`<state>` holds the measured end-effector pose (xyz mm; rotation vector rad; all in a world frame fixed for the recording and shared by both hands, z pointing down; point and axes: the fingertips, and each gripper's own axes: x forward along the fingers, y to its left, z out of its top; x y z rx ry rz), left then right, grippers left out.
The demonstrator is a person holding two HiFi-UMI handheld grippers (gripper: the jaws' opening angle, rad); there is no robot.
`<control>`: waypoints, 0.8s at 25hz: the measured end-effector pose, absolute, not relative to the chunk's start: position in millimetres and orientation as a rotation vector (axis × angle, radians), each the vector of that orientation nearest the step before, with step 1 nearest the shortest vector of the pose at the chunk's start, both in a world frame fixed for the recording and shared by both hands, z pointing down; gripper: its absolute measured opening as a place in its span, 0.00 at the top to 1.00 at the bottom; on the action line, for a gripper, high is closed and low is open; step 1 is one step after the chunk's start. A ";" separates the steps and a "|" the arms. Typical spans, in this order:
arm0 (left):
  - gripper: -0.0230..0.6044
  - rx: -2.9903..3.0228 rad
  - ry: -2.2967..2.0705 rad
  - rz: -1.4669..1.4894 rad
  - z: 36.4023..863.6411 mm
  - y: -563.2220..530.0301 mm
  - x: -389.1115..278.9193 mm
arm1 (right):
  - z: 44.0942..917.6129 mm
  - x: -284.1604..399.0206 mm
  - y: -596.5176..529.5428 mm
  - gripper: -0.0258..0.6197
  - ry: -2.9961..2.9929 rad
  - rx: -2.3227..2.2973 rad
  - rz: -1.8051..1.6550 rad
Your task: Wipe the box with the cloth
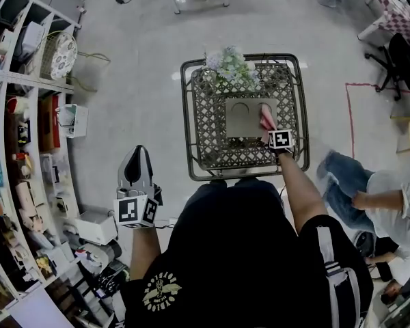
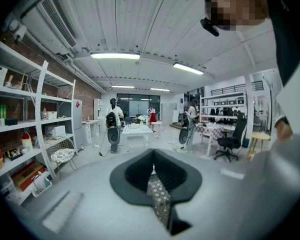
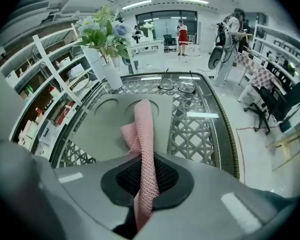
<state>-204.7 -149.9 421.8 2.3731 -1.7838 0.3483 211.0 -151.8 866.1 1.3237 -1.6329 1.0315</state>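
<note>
Right gripper [image 3: 146,170]: jaws clamped on pink knitted cloth [image 3: 141,129], free end lying on flat grey box with two round recesses [image 1: 242,120], near its right edge. Box at centre of glass-topped lattice surface [image 1: 208,152]. Left gripper [image 1: 137,157]: jaws together, thin patterned sliver in the slit, nature unclear; held idle beyond the surface's left edge. Judged mid-wipe: cloth in contact, box's left part probably left to cover.
</note>
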 end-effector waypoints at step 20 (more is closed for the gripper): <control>0.96 2.497 -1.681 0.273 415.1 -166.7 -144.6 | 766.1 252.7 -134.4 0.93 -1.884 1.572 0.996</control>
